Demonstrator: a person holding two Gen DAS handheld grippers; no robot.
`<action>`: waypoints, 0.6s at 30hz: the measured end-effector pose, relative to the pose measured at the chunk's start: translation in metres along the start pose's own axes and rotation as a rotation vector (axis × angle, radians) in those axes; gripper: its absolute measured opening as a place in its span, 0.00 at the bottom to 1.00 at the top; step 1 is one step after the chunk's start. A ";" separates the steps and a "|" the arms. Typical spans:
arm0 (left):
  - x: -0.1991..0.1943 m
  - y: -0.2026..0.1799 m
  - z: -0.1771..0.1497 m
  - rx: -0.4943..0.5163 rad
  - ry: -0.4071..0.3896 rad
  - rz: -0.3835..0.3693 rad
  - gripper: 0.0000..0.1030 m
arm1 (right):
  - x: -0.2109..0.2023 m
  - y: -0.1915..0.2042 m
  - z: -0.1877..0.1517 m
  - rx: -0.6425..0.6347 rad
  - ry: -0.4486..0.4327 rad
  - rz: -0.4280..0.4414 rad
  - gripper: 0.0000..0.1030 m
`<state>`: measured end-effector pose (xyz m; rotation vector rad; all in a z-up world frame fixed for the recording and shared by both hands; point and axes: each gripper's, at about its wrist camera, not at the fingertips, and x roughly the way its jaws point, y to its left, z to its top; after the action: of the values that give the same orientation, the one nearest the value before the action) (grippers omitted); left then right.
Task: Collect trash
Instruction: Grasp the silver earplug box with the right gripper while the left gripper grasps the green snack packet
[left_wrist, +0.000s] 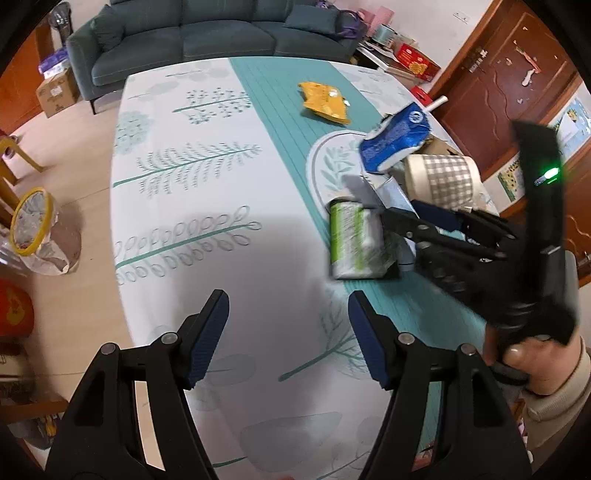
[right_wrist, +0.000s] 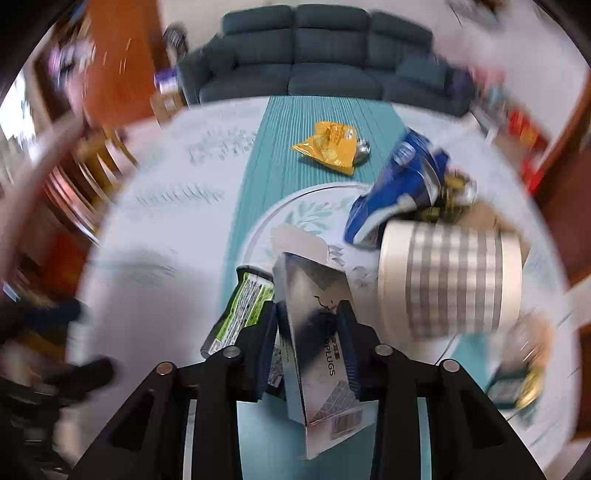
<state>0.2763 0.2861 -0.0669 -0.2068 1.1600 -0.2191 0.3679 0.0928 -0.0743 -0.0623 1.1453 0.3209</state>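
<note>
My right gripper (right_wrist: 308, 328) is shut on a light blue and silver carton (right_wrist: 317, 354) marked "PLUGS", held over the table; the gripper also shows in the left wrist view (left_wrist: 402, 218), with the carton (left_wrist: 391, 194) between its fingers. A green and white can (left_wrist: 352, 240) lies on its side just left of it, also seen in the right wrist view (right_wrist: 240, 314). A blue snack bag (left_wrist: 397, 138), a checked paper cup (left_wrist: 441, 181) and a yellow wrapper (left_wrist: 325, 101) lie beyond. My left gripper (left_wrist: 288, 332) is open and empty over the tablecloth.
A bin (left_wrist: 37, 232) with a yellow rim and a liner stands on the floor left of the table (left_wrist: 184, 221). A teal sofa (left_wrist: 207, 37) is behind the table. Boxes (left_wrist: 417, 61) and a brown door (left_wrist: 509, 85) are at the right.
</note>
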 end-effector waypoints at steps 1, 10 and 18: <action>0.001 -0.003 0.002 0.004 0.002 -0.007 0.62 | -0.003 -0.005 -0.002 0.045 0.010 0.049 0.26; 0.028 -0.040 0.021 0.076 0.081 -0.059 0.81 | -0.027 -0.048 -0.047 0.283 0.001 0.207 0.20; 0.075 -0.066 0.040 0.067 0.170 -0.001 0.81 | -0.040 -0.075 -0.077 0.377 -0.018 0.233 0.20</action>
<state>0.3377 0.2042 -0.0997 -0.1316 1.3192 -0.2799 0.3058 -0.0037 -0.0786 0.4071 1.1801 0.3056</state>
